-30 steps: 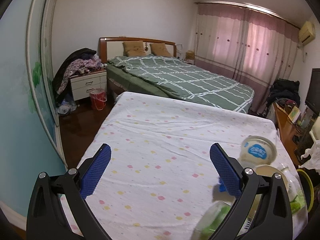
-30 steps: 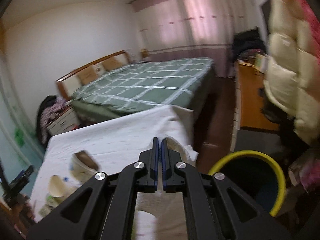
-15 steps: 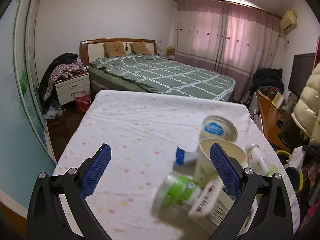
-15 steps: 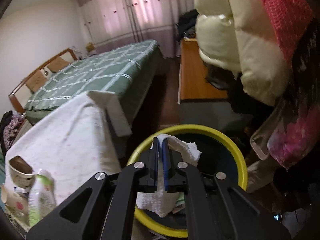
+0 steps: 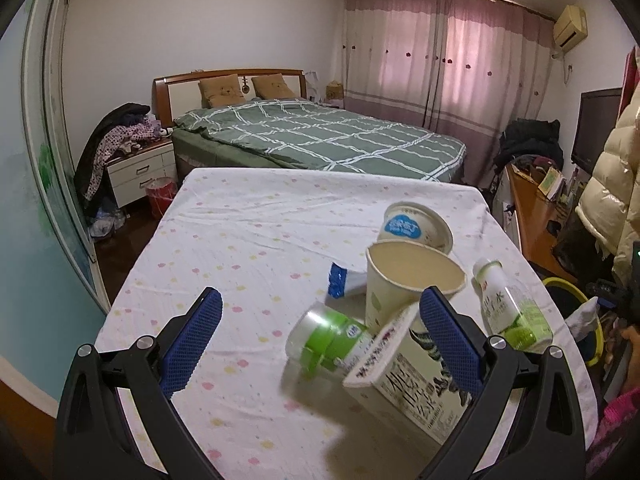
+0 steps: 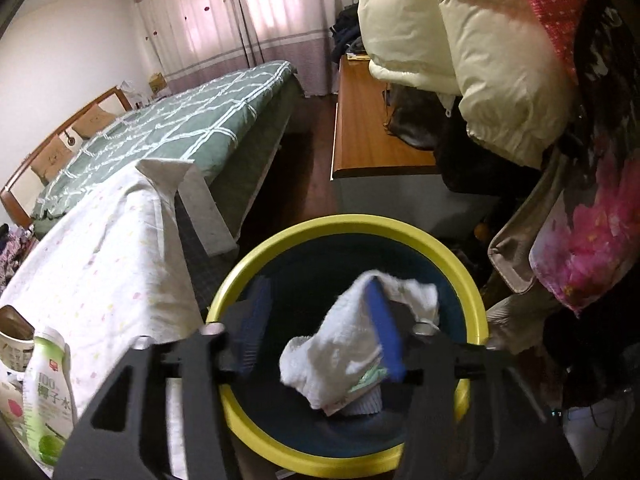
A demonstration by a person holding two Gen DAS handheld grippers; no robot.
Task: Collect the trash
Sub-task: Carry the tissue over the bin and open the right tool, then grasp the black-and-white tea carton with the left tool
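Right gripper [image 6: 316, 330] has just been opening over the yellow-rimmed bin [image 6: 404, 230]; tissue [image 6: 348, 344] draped on its right pad, dropping in. Left gripper [image 5: 320, 338] wide open, empty. Green-label bottle [image 5: 326, 338] lies between its fingers, cap end toward near right, so left is nearer.

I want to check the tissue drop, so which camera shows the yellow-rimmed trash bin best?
The right wrist view: the trash bin fills the frame below the open right gripper, the white tissue against one finger. The left wrist view catches only its rim past the table edge.
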